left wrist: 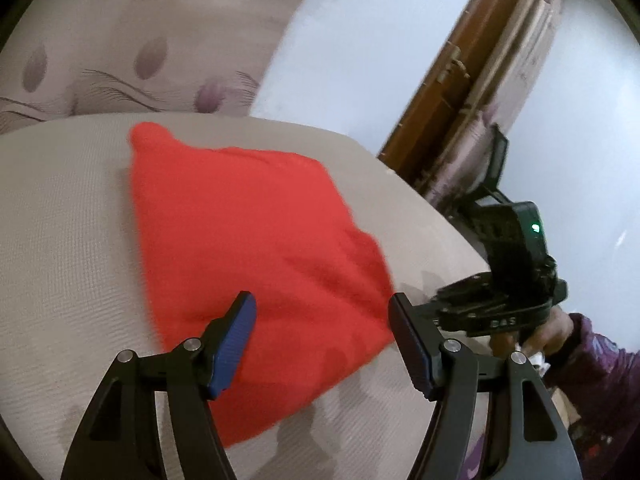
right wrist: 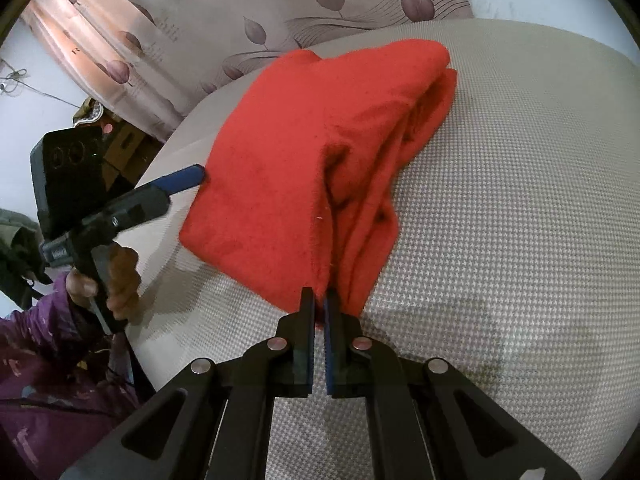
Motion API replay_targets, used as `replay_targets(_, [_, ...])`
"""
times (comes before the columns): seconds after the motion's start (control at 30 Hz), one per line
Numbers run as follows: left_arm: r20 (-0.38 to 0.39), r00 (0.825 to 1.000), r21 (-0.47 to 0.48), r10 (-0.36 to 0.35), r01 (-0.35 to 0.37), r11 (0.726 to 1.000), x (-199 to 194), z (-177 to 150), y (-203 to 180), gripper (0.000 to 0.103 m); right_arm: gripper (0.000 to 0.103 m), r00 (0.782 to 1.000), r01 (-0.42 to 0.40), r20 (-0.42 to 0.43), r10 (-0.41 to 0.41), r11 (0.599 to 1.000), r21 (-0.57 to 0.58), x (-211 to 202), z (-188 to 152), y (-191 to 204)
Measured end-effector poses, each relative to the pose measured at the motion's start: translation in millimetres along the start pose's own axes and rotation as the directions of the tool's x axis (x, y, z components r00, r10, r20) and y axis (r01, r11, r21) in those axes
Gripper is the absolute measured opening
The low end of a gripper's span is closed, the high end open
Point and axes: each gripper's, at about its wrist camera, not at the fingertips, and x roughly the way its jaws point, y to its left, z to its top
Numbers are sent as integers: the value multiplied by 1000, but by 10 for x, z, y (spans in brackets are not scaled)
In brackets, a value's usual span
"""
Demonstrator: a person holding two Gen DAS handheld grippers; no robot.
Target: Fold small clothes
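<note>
Red cloth (right wrist: 304,152) lies in a soft heap on the big grey woven surface (right wrist: 500,200); I cannot tell if that is a bed or a padded seat. In my right view the cloth runs from the middle up toward 12 o'clock, with thick folds bunched along its 3 o'clock side. In my left view the same cloth (left wrist: 248,240) fills the middle and looks smooth and flat on top.

Behind the grey surface, at 12 o'clock, hangs a curtain (right wrist: 280,12) with purple leaf shapes. In my left view I see a brown wooden door frame (left wrist: 452,80) at 1 o'clock.

My right gripper (right wrist: 319,300) has its jaws clenched on the near corner of the red cloth, and a bit of red shows between the blue pads. My left gripper (left wrist: 322,312) has its jaws released and wide apart, above the near edge of the cloth, and the pads do not press on it.

In my right view, the left gripper sits at 9 o'clock, its blue tip just beside the cloth's edge. A hand (right wrist: 116,280) in a purple sleeve (right wrist: 48,360) holds its handle.
</note>
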Motion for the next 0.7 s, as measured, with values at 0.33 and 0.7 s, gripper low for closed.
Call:
replay_targets(0.33, [-65,961,-7,-268,268,963,567,37,-339,69,2,988,-148,63,141,980,131,14,-116,-244])
replay_targets(0.7, [-155,942,-60,-297,291,955,840,-21,-338,68,12,983,-127,157,97,972,197,-483,110,-764])
